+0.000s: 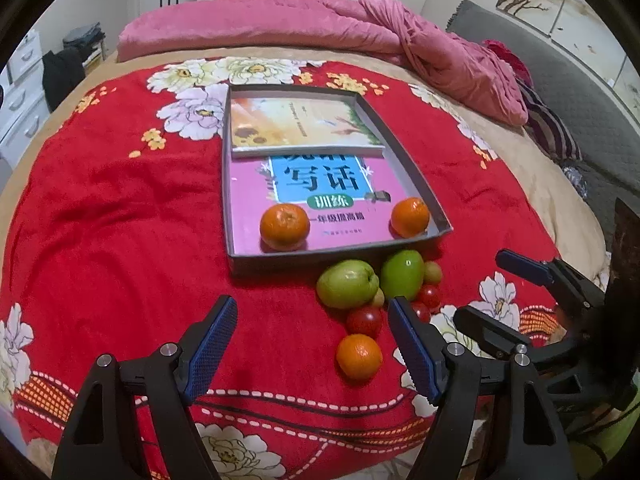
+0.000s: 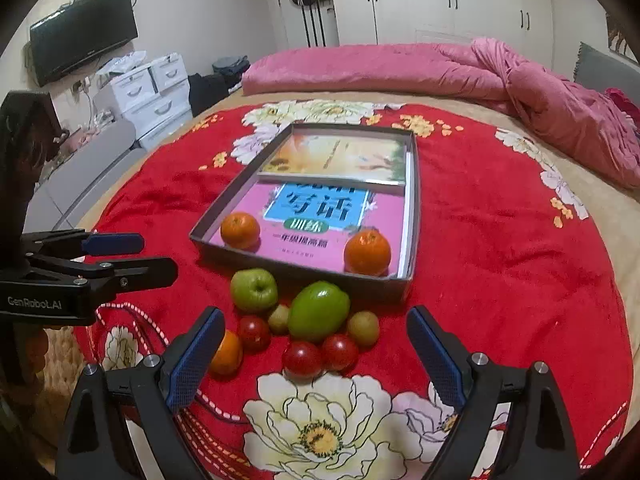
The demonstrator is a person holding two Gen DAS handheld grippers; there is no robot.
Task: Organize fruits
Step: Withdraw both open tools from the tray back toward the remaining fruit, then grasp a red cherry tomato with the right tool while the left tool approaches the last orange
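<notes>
Left gripper (image 1: 312, 344): jaws apart, empty. Right gripper (image 2: 314, 354): jaws apart, empty. Tray (image 2: 414, 216) at twelve o'clock, two oranges (image 2: 367, 252) inside; loose fruit heap (image 2: 318, 312) at six o'clock of it.

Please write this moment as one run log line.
left gripper: jaws open, empty | right gripper: jaws open, empty | tray: two oranges | blanket: other fruit

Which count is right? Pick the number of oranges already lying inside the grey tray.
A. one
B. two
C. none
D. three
B: two oranges sit in the grey tray, one near each front corner, the other at the right, while a third orange lies outside on the red blanket.
</notes>
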